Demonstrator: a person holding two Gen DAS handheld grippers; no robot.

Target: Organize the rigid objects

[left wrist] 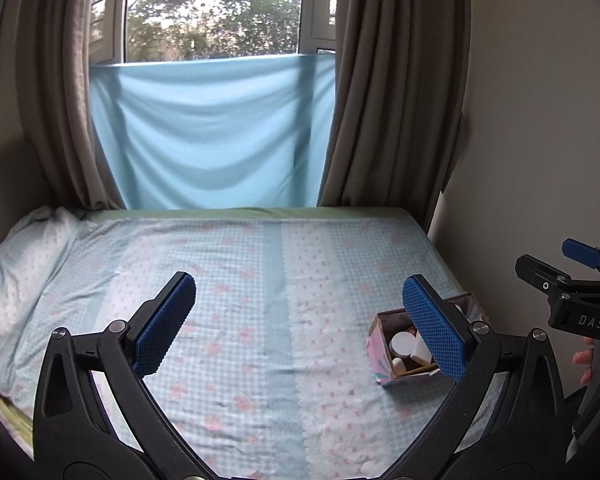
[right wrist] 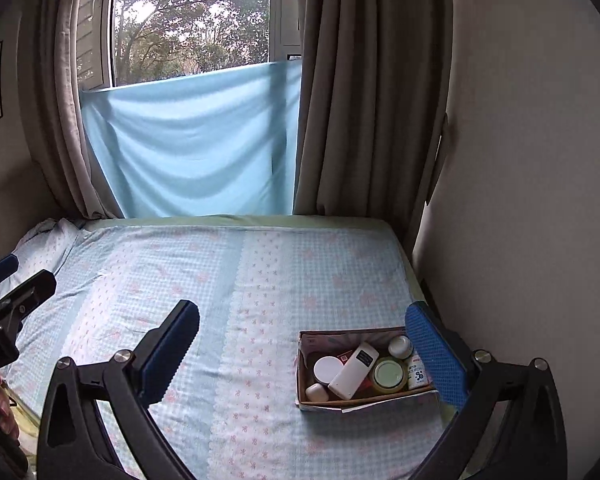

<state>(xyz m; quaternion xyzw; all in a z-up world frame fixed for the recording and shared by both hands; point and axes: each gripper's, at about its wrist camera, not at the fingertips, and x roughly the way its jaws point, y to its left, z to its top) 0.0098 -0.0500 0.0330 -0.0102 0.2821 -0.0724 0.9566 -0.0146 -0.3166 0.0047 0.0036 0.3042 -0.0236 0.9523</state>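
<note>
The bed (right wrist: 260, 280), covered in a pale checked sheet, carries the only work item: an open cardboard box (right wrist: 306, 360) set near the bed's right edge, close to the wall. The box lies with its long axis running left to right across the bed as the right wrist view shows it, mouth upward. Inside, a white remote-like device (right wrist: 354, 374) lies slanted, its darker end pointing away toward the window; beside it sit a white round lid (right wrist: 327, 368), a green-capped jar (right wrist: 389, 374), a white bottle (right wrist: 400, 345) and a small white cap (right wrist: 317, 392). The left hand-held gripper (left wrist: 296, 320) and the right hand-held gripper (right wrist: 300, 344) both hover above the bed with jaws spread wide, holding nothing. Risks noted: the soft mattress offers poor support, so a downward press on one wall may tip the box toward the bed edge; tightly packed contents may lift together or spill when one is drawn out.
</note>
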